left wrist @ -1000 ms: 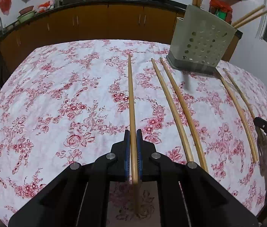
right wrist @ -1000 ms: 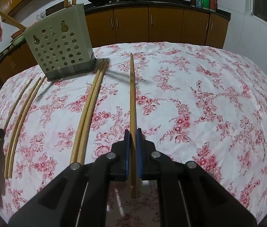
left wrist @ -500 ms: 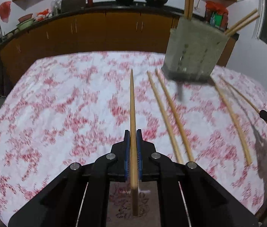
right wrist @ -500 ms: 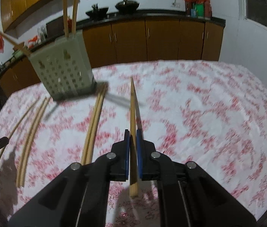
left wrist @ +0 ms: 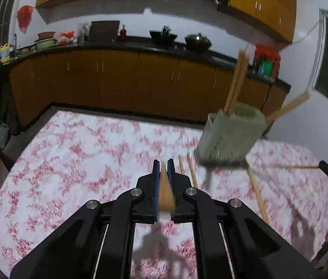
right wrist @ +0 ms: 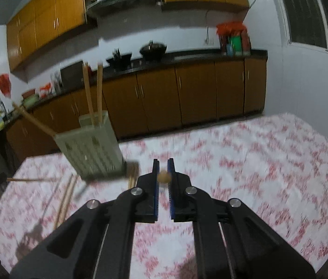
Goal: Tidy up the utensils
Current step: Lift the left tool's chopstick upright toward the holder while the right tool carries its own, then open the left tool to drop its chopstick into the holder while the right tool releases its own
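My left gripper is closed on 1 long tan wooden chopstick. The stick lies between the blue pads and runs forward along the fingers, so this camera sees it foreshortened and blurred.

My right gripper is likewise closed on a 2nd tan wooden chopstick. From this camera only its rounded butt end shows, pinched between the blue pads.

The pale green perforated plastic utensil holder stands on the table covered by a white cloth with red flowers, ahead and to the right of my left gripper. 4 chopsticks already stand in it: 2 near upright, 2 leaning outward over the rim.

More loose chopsticks lie flat on the cloth near the holder's base; blur prevents an exact count.

Behind the table runs a row of brown kitchen cabinets under a dark counter.
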A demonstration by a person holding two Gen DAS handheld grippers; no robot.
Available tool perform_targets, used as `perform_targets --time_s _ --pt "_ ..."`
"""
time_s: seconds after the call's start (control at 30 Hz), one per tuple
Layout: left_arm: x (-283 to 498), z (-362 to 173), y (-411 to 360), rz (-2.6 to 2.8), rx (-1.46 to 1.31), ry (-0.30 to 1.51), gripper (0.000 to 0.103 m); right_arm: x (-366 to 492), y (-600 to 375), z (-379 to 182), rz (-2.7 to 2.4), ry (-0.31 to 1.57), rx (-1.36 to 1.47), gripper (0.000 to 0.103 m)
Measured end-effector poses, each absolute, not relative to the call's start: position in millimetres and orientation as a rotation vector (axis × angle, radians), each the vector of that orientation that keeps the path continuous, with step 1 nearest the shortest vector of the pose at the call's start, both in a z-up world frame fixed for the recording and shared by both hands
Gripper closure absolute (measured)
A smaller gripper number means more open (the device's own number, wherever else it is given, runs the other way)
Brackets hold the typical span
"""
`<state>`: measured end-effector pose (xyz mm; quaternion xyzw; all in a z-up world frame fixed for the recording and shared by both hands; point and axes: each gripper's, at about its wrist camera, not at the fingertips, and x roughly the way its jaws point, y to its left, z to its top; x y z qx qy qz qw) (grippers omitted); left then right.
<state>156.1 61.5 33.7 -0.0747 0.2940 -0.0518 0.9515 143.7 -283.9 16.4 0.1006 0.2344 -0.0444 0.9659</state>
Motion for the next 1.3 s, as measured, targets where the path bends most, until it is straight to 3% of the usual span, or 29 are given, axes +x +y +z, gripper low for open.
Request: perform_targets --time_s 0.63,1.1,1.3 --pt "152.4 85.1 54.3 -0.156 -0.161 0.468 0.096 130.2 -280.0 75.1 -0.011 0.320 0.254 0.095" --pt "152.9 156.9 3.5 -0.268 -0.178 0.225 0.096 132.9 -240.8 158.8 0.140 0.083 0.275 0.095" --pt "178.4 165.8 -12.3 -0.242 -0.180 0.154 0.096 161.6 -223.0 169.5 0.133 0.056 0.228 0.095"
